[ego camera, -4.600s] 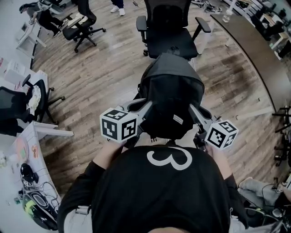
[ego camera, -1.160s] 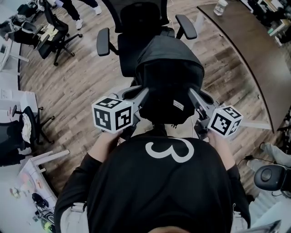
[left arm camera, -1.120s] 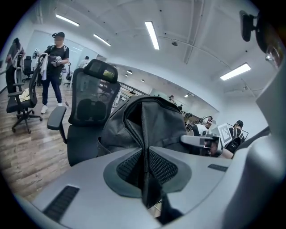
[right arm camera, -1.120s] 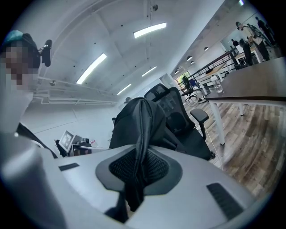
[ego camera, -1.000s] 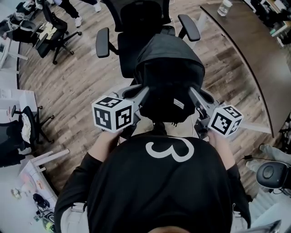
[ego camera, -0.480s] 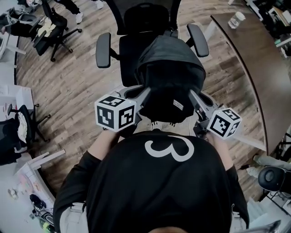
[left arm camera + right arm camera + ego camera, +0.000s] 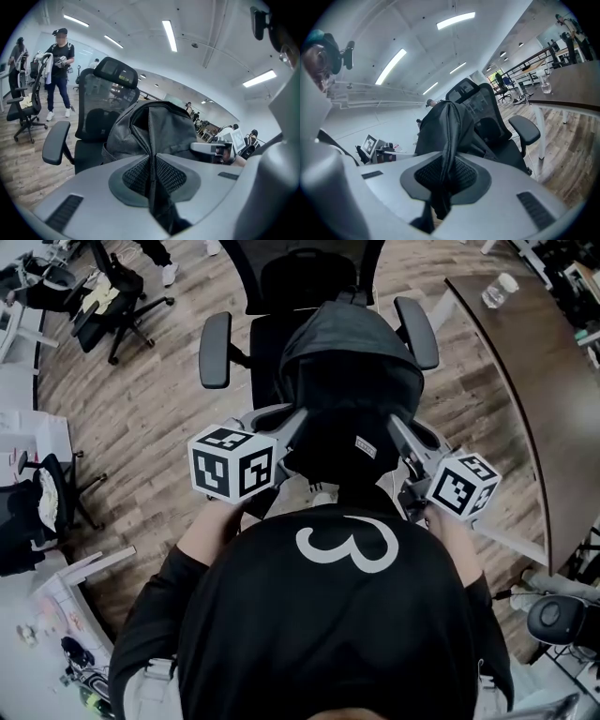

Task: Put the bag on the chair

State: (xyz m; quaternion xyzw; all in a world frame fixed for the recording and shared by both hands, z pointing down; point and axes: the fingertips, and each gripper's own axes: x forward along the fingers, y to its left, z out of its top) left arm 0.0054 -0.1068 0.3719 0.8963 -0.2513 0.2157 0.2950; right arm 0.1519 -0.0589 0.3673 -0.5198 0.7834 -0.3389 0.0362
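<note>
We hold the black fabric bag (image 7: 349, 395) up between both grippers, at twelve o'clock from us, above the seat of the black mesh office chair (image 7: 215, 348), between its armrests. Our left gripper (image 7: 292, 427) has its jaws narrowed onto a fold of fabric at the bag's nine o'clock side. Our right gripper (image 7: 401, 432) pinches a strap at three o'clock.

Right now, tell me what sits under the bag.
The seat of the chair lies beneath the bag; only a strip shows at its left. The bag covers the rest, so contact cannot be judged.
</note>
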